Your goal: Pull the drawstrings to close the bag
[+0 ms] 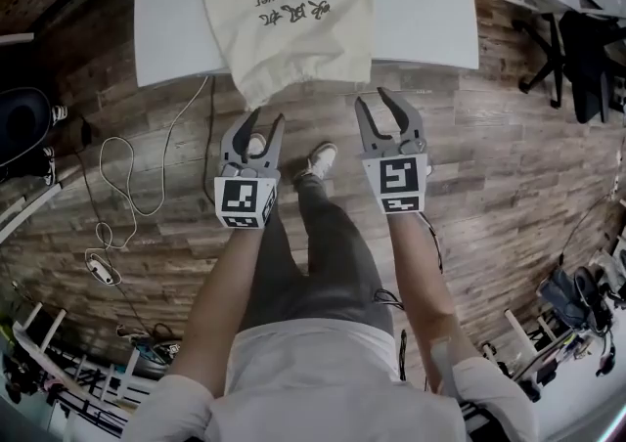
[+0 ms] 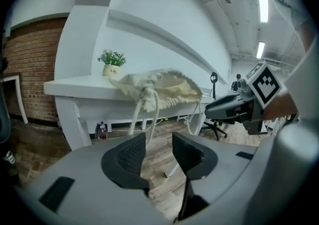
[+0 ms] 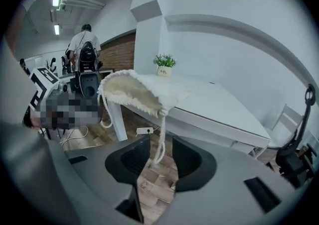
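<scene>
Seen from above, a person in a white top and grey trousers holds out both forearms over a brown wood-plank floor (image 1: 489, 166).

Each hand carries a grey two-jaw gripper with a black-and-white marker cube. The left gripper (image 1: 267, 122) has its jaws apart with nothing pressed between the pads. The right gripper (image 1: 372, 98) has its jaws spread wide, also clamped on nothing. Both point forward at the table edge and sit just short of it.

Just beyond them, a cream cloth drawstring bag (image 1: 289, 10) printed "Hair Dryer" lies on a white rectangular table (image 1: 421, 0). Its gathered mouth hangs over the near edge, between the two grippers.

In the right gripper view, a white drawstring cord (image 3: 160, 139) dangles from the bag's mouth and shows in the gap between the open jaws, untouched. In the left gripper view, looped white cords (image 2: 154, 107) hang from the bunched mouth beyond the jaws.

A small green potted plant (image 2: 112, 62) stands at the table's far end.
</scene>
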`<state>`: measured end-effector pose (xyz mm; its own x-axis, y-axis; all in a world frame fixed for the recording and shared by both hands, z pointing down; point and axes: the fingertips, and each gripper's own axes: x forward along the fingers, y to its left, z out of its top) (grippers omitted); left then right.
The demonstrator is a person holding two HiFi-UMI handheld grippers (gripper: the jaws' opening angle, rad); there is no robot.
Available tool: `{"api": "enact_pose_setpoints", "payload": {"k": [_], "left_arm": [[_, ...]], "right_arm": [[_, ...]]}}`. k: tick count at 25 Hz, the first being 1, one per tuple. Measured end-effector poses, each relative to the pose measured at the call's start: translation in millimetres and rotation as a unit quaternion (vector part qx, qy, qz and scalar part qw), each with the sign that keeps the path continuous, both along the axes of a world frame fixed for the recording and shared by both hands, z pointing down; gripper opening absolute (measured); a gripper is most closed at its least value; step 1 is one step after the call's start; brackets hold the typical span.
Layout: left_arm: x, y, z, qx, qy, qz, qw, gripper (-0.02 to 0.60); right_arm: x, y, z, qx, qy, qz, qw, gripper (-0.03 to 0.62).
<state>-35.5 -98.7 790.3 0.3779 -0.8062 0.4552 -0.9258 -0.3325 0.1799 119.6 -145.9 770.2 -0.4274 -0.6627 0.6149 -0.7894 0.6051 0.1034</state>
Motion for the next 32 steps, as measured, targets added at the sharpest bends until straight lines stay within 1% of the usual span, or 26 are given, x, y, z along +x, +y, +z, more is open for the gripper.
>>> {"api": "enact_pose_setpoints", "payload": {"k": [3,4,10,15,17,18,20,22,23,24,25,27,29,32], "left_arm": [[-4.6,-2.9,15.8,-0.005,0.01,-0.026,0.9996,0.19],[-4.3,-4.2,19.1,-0.005,0.014,-0.032,0.9994,0.19],[-6.4,-25.5,25.3,0.022,0.04,-0.094,0.9945,0.224],[-3.1,-37.4,13.6,0.056,0.076,-0.113,0.9891,0.224],[0.5,-42.3,11.4,0.067,0.084,-0.11,0.9881,0.221],[1.7,-44.4,12.9,0.069,0.085,-0.107,0.9881,0.208],[-2.9,-48.6,16.6,0.069,0.086,-0.111,0.9877,0.204],[-10.8,-53.1,17.5,0.07,0.086,-0.118,0.9868,0.177],[-12.9,-55.1,17.3,0.071,0.086,-0.118,0.9867,0.157],[-14.1,-56.6,16.9,0.071,0.088,-0.117,0.9867,0.11],[-15.9,-57.3,16.1,0.071,0.089,-0.116,0.9866,0.066],[-25.0,-55.5,13.4,0.07,0.088,-0.125,0.9858,0.029],[-39.9,-49.0,10.6,0.066,0.084,-0.14,0.9843,0.025],[-63.1,-36.5,6.3,0.056,0.065,-0.153,0.9845,0.023]], "right_arm": [[-3.5,-4.7,14.1,0.003,0.003,0.0,1.0,0.146],[-4.6,-6.4,18.4,0.005,0.005,0.0,1.0,0.146],[-11.4,-20.3,42.8,0.015,0.014,0.004,1.0,0.147],[-8.8,-29.7,45.1,0.032,0.01,0.022,0.999,0.147],[-6.5,-33.1,45.6,0.037,0.009,0.027,0.999,0.147],[-5.6,-34.8,46.0,0.039,0.009,0.028,0.999,0.147],[-5.2,-38.3,45.2,0.042,0.009,0.028,0.999,0.146],[-3.8,-42.3,41.6,0.05,0.01,0.03,0.998,0.114],[-1.6,-44.0,39.5,0.055,0.01,0.032,0.998,0.09],[1.2,-45.5,37.4,0.058,0.008,0.035,0.998,0.064],[4.4,-46.5,35.0,0.061,0.005,0.04,0.997,0.057],[12.0,-47.2,29.6,0.065,0.001,0.049,0.997,0.051],[20.4,-46.4,22.7,0.068,0.001,0.057,0.996,0.049],[30.8,-46.2,9.4,0.082,0.008,0.066,0.994,0.049]]}}
